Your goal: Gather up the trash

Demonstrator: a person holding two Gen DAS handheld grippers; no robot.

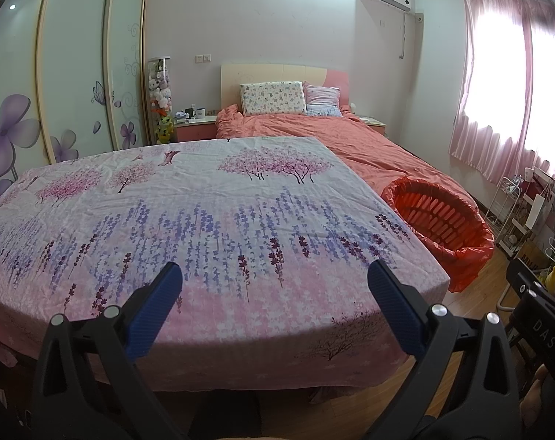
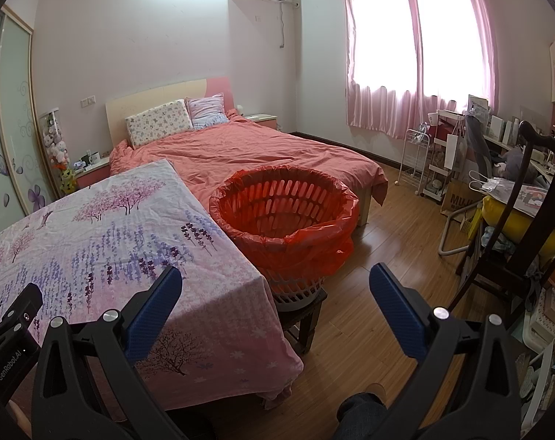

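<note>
A table with a floral pink and purple cloth (image 1: 204, 220) fills the left wrist view; it also shows in the right wrist view (image 2: 105, 242) at the left. No trash shows on the cloth. A white basket lined with a red bag (image 2: 284, 220) stands on a dark stool (image 2: 303, 311) at the table's right edge; it also shows in the left wrist view (image 1: 438, 220). It looks empty. My left gripper (image 1: 275, 275) is open and empty above the table's near edge. My right gripper (image 2: 275, 278) is open and empty, in front of the basket.
A bed with a salmon cover (image 2: 259, 150) lies behind the table and basket. A dark wooden chair (image 2: 526, 220) and cluttered shelves (image 2: 457, 154) stand at the right. A wardrobe with sliding doors (image 1: 75, 73) is at the left. Wood floor (image 2: 387, 249) lies right of the basket.
</note>
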